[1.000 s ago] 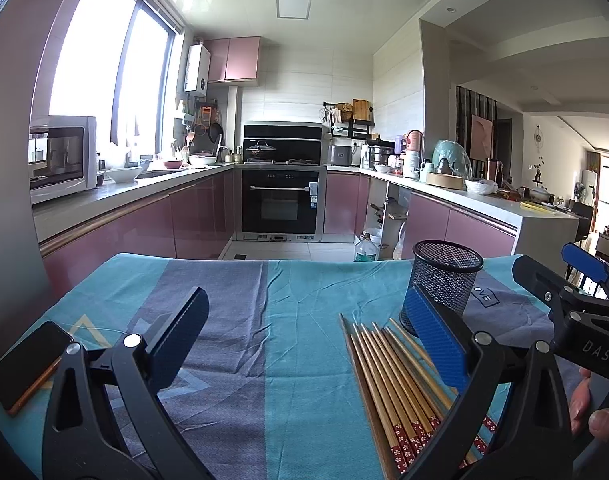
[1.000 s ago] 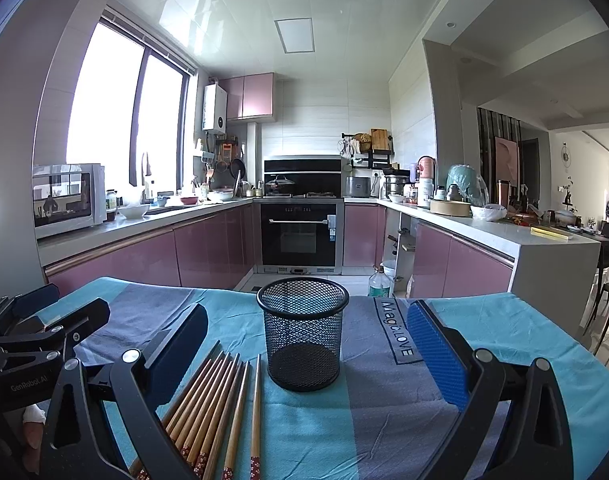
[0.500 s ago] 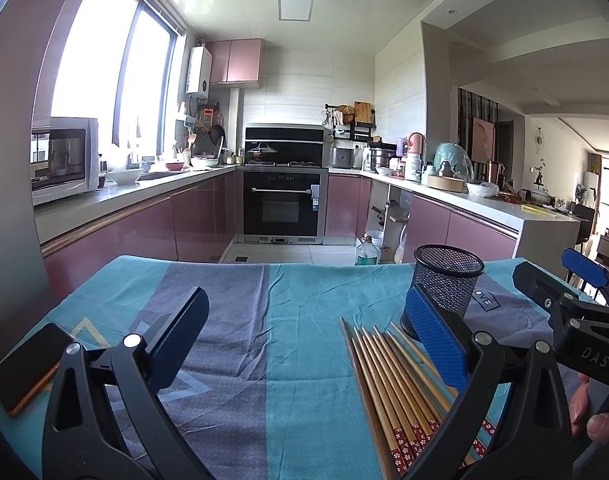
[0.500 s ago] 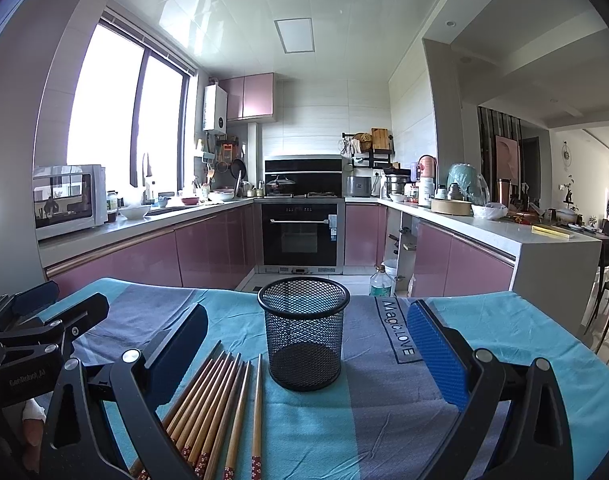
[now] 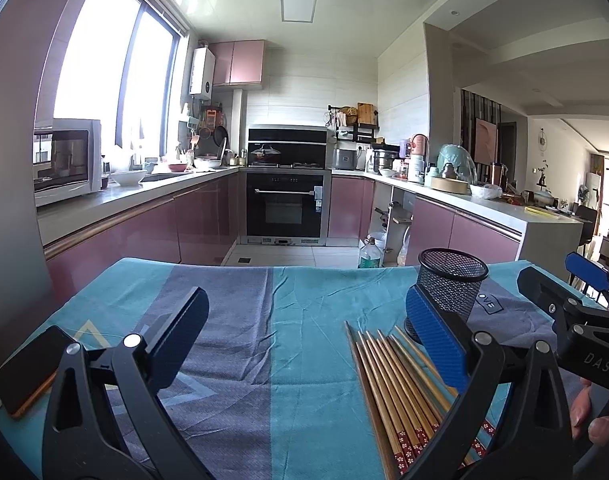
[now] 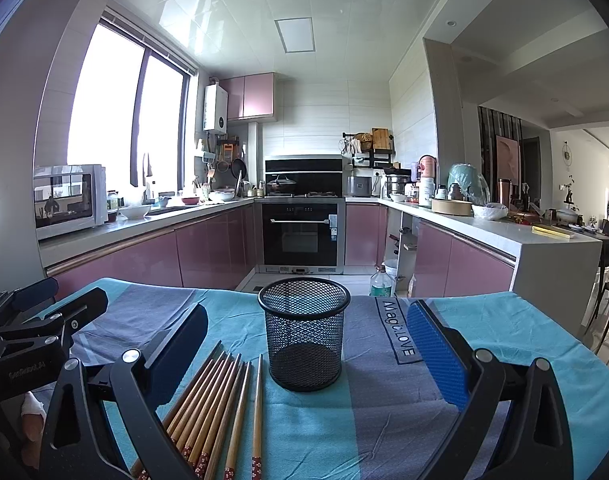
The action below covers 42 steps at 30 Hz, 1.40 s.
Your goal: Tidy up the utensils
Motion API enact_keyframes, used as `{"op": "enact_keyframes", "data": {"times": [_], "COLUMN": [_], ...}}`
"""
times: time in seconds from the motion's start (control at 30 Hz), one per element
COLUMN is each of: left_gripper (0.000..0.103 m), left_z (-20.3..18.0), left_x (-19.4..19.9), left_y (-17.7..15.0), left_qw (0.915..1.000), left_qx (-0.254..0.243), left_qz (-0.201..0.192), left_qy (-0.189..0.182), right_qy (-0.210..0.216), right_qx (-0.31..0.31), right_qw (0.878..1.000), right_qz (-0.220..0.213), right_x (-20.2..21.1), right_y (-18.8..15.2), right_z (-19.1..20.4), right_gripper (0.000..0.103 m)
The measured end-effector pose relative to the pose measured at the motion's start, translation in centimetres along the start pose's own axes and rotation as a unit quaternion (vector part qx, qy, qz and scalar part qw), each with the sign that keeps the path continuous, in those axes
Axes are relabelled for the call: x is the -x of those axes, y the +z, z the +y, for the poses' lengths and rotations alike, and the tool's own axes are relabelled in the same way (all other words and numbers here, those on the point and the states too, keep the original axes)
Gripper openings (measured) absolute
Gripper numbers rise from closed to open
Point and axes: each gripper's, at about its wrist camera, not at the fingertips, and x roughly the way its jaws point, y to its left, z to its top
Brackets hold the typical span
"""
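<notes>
Several wooden chopsticks (image 5: 400,392) with red patterned ends lie side by side on the cloth; they also show in the right wrist view (image 6: 216,404). An empty black mesh cup (image 6: 304,340) stands upright just beyond them, also in the left wrist view (image 5: 450,284). My left gripper (image 5: 308,344) is open and empty, above the cloth left of the chopsticks. My right gripper (image 6: 308,352) is open and empty, facing the cup, with the chopsticks by its left finger. Each gripper shows in the other's view: the right one (image 5: 576,312) and the left one (image 6: 36,332).
The table carries a teal and grey cloth (image 5: 288,320). A phone (image 5: 28,368) lies at its left edge. Beyond the table's far edge is a kitchen with pink cabinets and an oven (image 6: 300,232).
The left view has drifted slightly, so the cup and chopsticks sit a little further right and lower. Both grippers stay open. Nothing on the table has moved.
</notes>
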Motion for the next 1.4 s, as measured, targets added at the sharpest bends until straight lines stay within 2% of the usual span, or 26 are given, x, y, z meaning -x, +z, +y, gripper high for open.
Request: {"op": "enact_keyframes", "data": {"times": [1.4], "left_gripper": [0.097], "left_z": [0.08], "left_x": [-0.02], "left_y": [0.00], "left_qw": [1.0000], "left_qx": [0.005], "left_qz": [0.000], "left_qy": [-0.002], "right_qy": [-0.004], "right_qx": [-0.003], "right_qw": [1.000], "right_qz": [0.003], "right_x": [-0.10], "right_y": [-0.15], "right_z": [-0.07], "right_gripper": [0.097]}}
